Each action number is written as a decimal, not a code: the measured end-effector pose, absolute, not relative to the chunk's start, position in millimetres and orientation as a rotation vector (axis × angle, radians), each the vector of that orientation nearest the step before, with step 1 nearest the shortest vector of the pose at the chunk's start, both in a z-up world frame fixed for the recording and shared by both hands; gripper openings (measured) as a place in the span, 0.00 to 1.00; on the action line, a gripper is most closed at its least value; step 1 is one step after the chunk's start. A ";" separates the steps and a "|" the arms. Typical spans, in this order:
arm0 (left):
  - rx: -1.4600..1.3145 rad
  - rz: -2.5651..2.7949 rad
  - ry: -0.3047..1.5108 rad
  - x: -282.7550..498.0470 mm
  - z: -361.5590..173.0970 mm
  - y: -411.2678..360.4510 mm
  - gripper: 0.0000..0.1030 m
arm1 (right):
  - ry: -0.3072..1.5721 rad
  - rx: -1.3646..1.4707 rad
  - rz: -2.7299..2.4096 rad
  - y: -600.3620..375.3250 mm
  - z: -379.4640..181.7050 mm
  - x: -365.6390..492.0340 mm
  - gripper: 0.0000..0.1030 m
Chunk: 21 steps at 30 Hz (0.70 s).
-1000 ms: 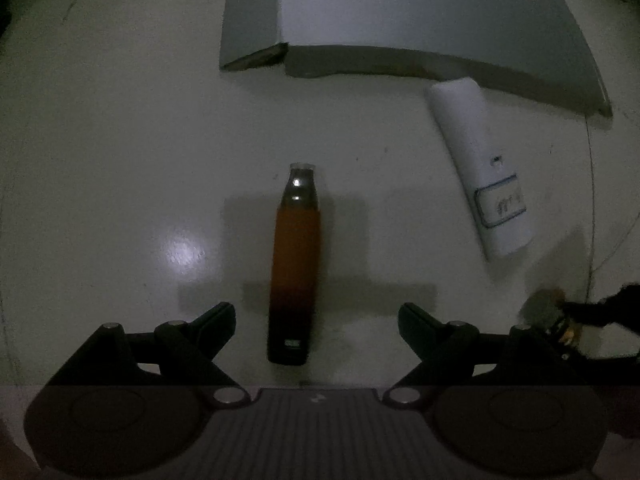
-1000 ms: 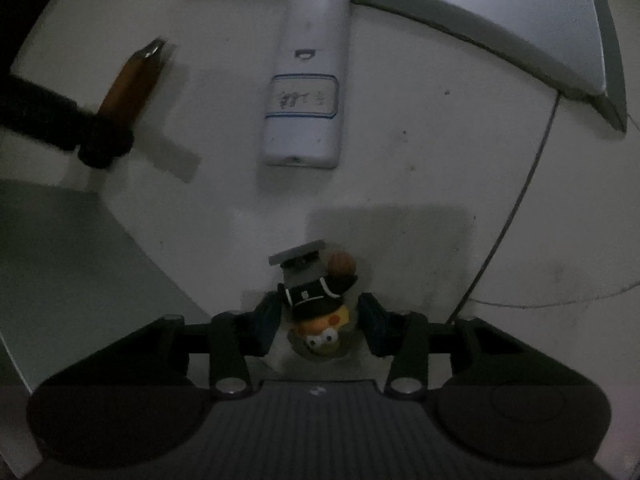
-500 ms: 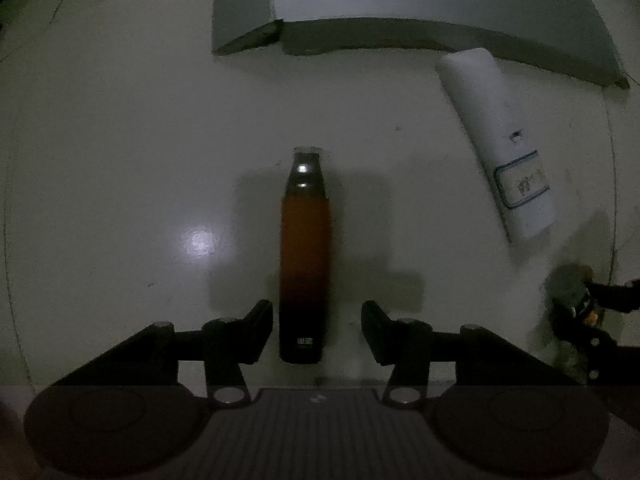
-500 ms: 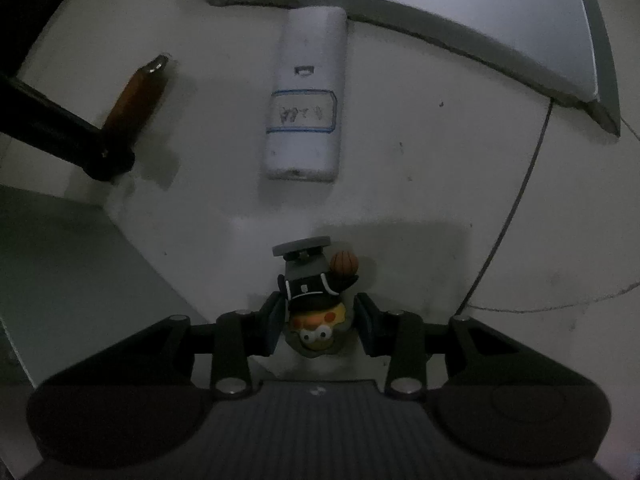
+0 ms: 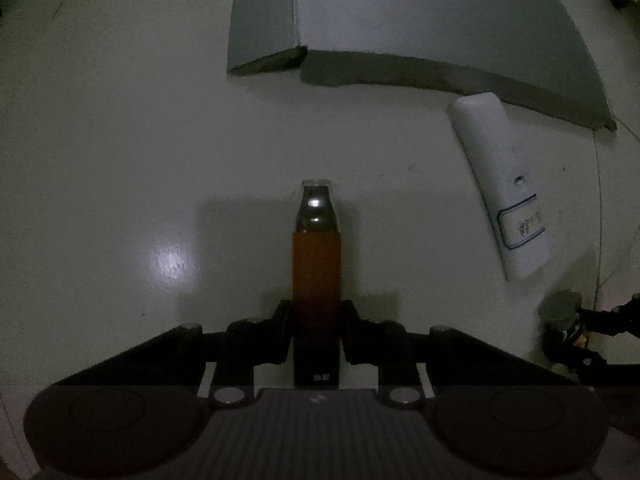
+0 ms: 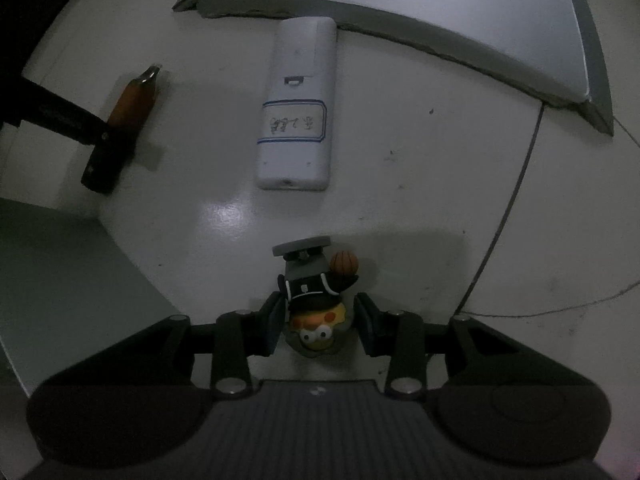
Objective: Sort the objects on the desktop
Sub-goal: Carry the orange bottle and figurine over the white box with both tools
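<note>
The left gripper [image 5: 316, 336] is closing its jaws on the dark lower end of the orange cylindrical device with a metal tip [image 5: 316, 264], which lies flat on the white desktop [image 5: 120, 160]. The right gripper [image 6: 318, 326] clamps the small cartoon figurine holding a basketball [image 6: 316, 304]. A white labelled remote [image 6: 296, 108] lies just beside a grey tray [image 6: 440, 12].

You are working in dim light; both wrist views are dark and grainy. A soft glare patch sits on the white tabletop [image 5: 120, 160] at about nine o'clock in the left view, and just above centre in the right view. Blocky shadows fall around the orange cylinder [image 5: 316, 268] and behind the toy figure [image 6: 316, 300]. Fisheye bending curves the grey tray [image 5: 420, 20] edges at twelve o'clock; corners fall black.
</note>
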<state>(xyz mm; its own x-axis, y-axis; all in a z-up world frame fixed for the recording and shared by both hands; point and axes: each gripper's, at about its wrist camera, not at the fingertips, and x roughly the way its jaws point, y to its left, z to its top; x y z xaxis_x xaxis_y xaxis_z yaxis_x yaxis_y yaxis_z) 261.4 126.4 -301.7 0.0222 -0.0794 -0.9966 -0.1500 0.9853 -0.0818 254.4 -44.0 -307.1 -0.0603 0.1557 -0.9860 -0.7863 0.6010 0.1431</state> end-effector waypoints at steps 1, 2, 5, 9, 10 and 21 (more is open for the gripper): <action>-0.173 0.060 1.535 260.4 -300.4 125.1 0.20 | 1.431 -0.572 0.843 -45.1 -306.8 255.2 0.39; -0.163 0.063 1.520 259.4 -298.5 124.1 0.20 | 1.431 -0.571 0.843 -45.5 -306.4 255.3 0.40; -0.129 0.081 1.484 257.9 -289.3 122.1 0.20 | 1.423 -0.580 0.840 -48.8 -302.7 255.6 0.39; -0.108 0.092 1.441 257.6 -266.3 119.3 0.20 | 1.408 -0.547 0.828 -51.7 -284.4 260.7 0.39; -0.115 0.094 1.426 258.5 -257.4 121.1 0.20 | 1.404 -0.535 0.828 -54.7 -278.5 261.6 0.39; -0.180 0.086 1.300 239.7 -147.5 116.1 0.19 | 1.269 -0.377 0.755 -80.2 -176.7 246.5 0.39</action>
<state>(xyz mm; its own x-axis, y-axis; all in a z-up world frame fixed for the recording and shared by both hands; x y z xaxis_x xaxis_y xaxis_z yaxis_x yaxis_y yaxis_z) 239.7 116.1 -147.5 0.2671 -0.0379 -0.9629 -0.1637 0.9829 -0.0841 246.5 -80.2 -176.7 0.1050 0.2984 -0.9486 -0.6908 0.7081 0.1463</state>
